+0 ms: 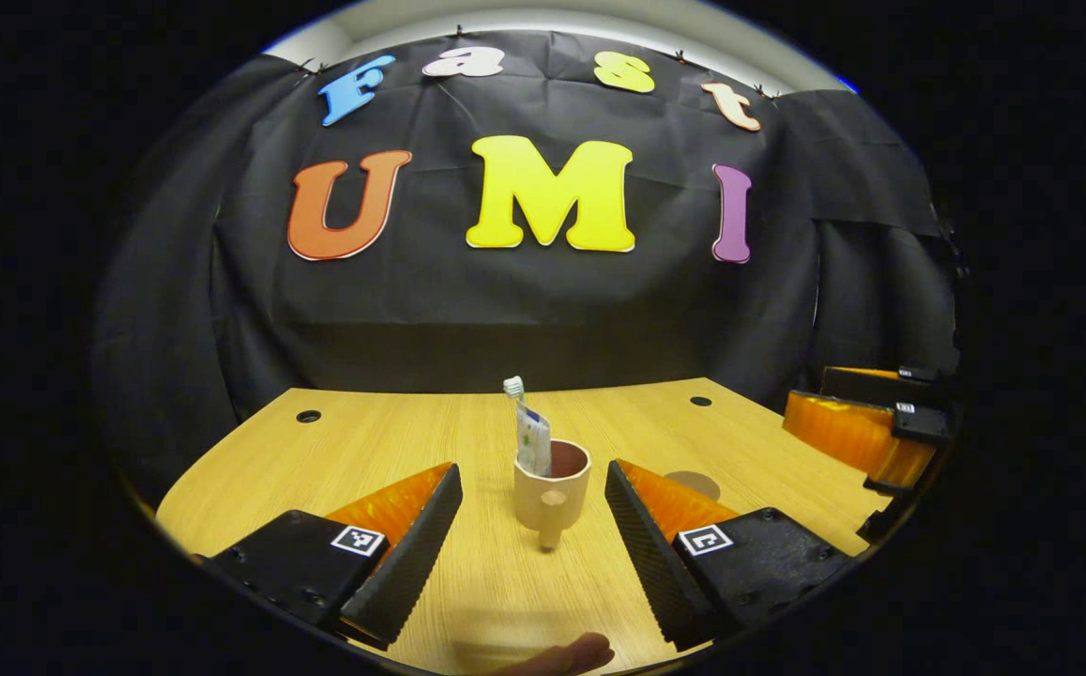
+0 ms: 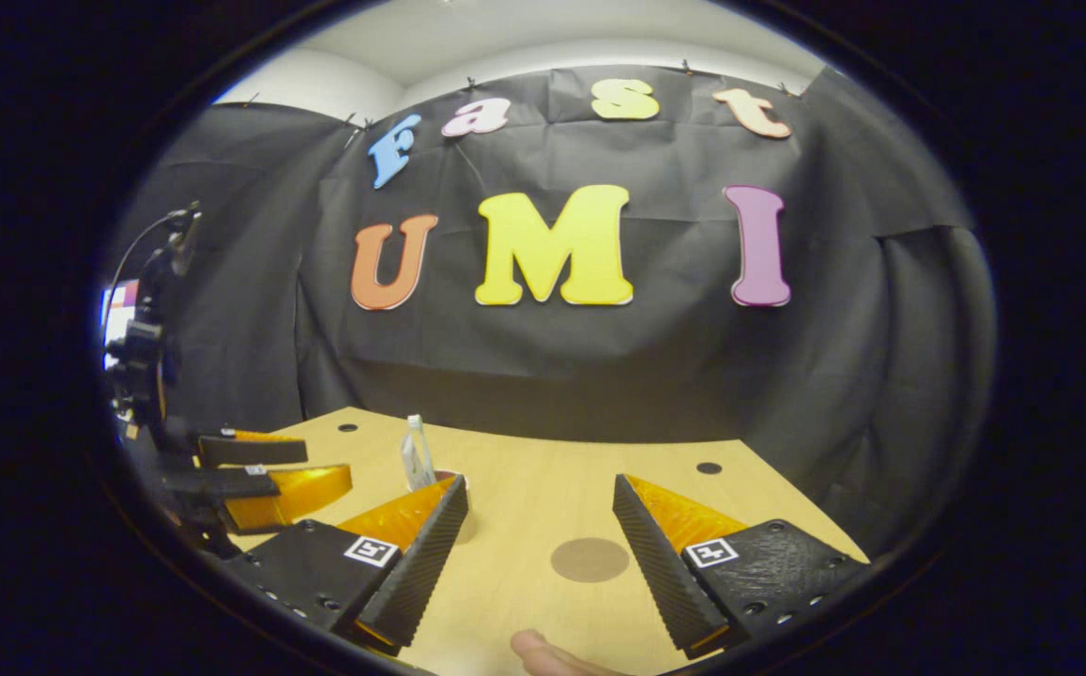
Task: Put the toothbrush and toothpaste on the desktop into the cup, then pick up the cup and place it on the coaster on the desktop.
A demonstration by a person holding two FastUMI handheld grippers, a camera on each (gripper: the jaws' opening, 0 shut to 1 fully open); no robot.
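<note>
In the left gripper view, the left tongs (image 1: 533,535) stand wide apart at the bottom of the frame, clamped on nothing. Between their fingers, at the lower middle, a beige cup (image 1: 553,495) with a dark red inside stands upright on the wooden desk (image 1: 392,441), its knob-like handle turned toward the camera. The cup touches neither finger. A toothbrush (image 1: 513,387) rises from it with its pale head uppermost, and a toothpaste tube (image 1: 533,439) leans inside the cup just beside the brush. To the right of the cup, partly hidden behind the right-hand finger, a round brown coaster (image 1: 697,483) lies flat on the desk, apart from the cup. At the right edge of the frame the right tongs (image 1: 866,427) show from the side. A fingertip (image 1: 573,653) of the person shows at the bottom edge.

In the right gripper view, the right tongs (image 2: 541,545) are likewise wide apart and grip nothing. The coaster (image 2: 589,559) lies bare on the desk (image 2: 543,479) between their fingers, at the lower middle. The toothpaste tube (image 2: 416,458) pokes up just left of centre, above the tip of the left-hand finger, which hides most of the cup (image 2: 453,475). At the lower left edge the left tongs (image 2: 266,469) show side-on, fingers apart. A fingertip (image 2: 543,652) shows at the bottom edge.
</note>
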